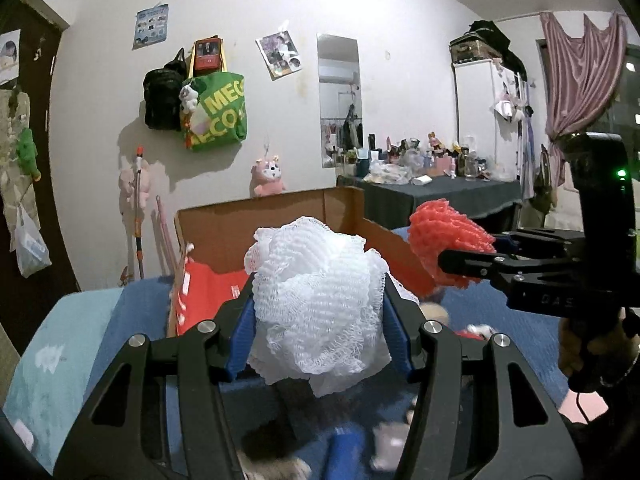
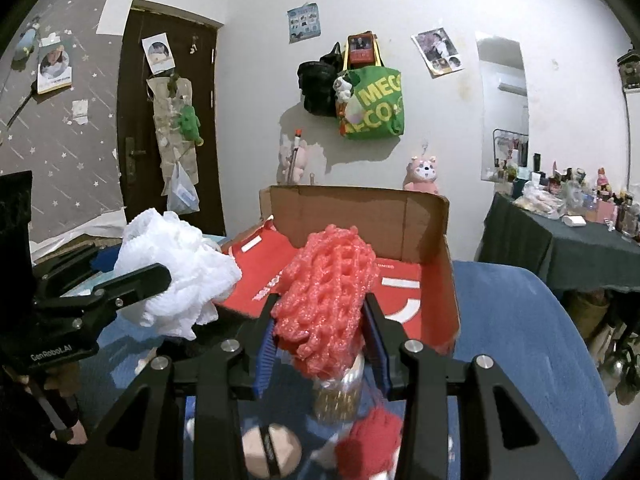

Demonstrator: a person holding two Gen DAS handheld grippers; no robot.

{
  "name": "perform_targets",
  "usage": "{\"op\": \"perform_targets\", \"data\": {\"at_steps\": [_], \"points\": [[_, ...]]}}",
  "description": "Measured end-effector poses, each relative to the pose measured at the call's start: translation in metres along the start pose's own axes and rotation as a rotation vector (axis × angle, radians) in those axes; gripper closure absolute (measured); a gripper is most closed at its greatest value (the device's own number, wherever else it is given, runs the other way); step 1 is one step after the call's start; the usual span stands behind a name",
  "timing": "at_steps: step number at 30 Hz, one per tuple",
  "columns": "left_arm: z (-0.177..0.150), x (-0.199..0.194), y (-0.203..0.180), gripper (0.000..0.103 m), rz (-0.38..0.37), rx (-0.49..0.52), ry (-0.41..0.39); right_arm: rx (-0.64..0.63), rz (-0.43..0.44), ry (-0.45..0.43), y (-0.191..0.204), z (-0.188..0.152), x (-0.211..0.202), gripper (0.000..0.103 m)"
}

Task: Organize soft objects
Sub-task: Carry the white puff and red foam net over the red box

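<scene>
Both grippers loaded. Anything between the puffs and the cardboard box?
Nothing visible. The white mesh puff in the left gripper and the red foam net in the right gripper face the open cardboard box directly ahead.

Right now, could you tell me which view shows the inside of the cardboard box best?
The right wrist view: the box lies open, its red lining showing. In the left wrist view the white puff hides most of the box.
</scene>
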State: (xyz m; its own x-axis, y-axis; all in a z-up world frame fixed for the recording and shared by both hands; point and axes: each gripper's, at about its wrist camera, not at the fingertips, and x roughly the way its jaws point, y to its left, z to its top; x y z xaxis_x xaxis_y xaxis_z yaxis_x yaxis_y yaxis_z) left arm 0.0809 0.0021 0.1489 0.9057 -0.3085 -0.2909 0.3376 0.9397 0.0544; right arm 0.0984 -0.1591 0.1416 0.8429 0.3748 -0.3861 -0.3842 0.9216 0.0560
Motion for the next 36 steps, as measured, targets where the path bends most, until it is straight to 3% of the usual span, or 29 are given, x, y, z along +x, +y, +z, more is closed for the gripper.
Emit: {"op": "perform_targets", "data": {"at_steps": [4, 12, 23, 31, 36], "points": [[0.020, 0.031, 0.015, 0.050, -0.005, 0.008, 0.030, -0.007, 0.029, 0.054, -0.014, 0.027, 0.035, 0.061], [0.040, 0.123, 0.043, 0.050, 0.001, 0.022, 0.205, 0.001, 0.055, 0.244, -0.043, 0.063, 0.126, 0.060], [0.027, 0.223, 0.061, 0.050, 0.015, 0.021, 0.451, 0.032, 0.014, 0.501, -0.067, 0.063, 0.232, 0.060], [0.016, 0.278, 0.071, 0.050, 0.057, 0.018, 0.522, 0.031, -0.058, 0.629, -0.080, 0.056, 0.289, 0.060], [0.012, 0.290, 0.072, 0.046, 0.051, -0.003, 0.552, 0.020, -0.078, 0.658, -0.082, 0.049, 0.308, 0.058]]}}
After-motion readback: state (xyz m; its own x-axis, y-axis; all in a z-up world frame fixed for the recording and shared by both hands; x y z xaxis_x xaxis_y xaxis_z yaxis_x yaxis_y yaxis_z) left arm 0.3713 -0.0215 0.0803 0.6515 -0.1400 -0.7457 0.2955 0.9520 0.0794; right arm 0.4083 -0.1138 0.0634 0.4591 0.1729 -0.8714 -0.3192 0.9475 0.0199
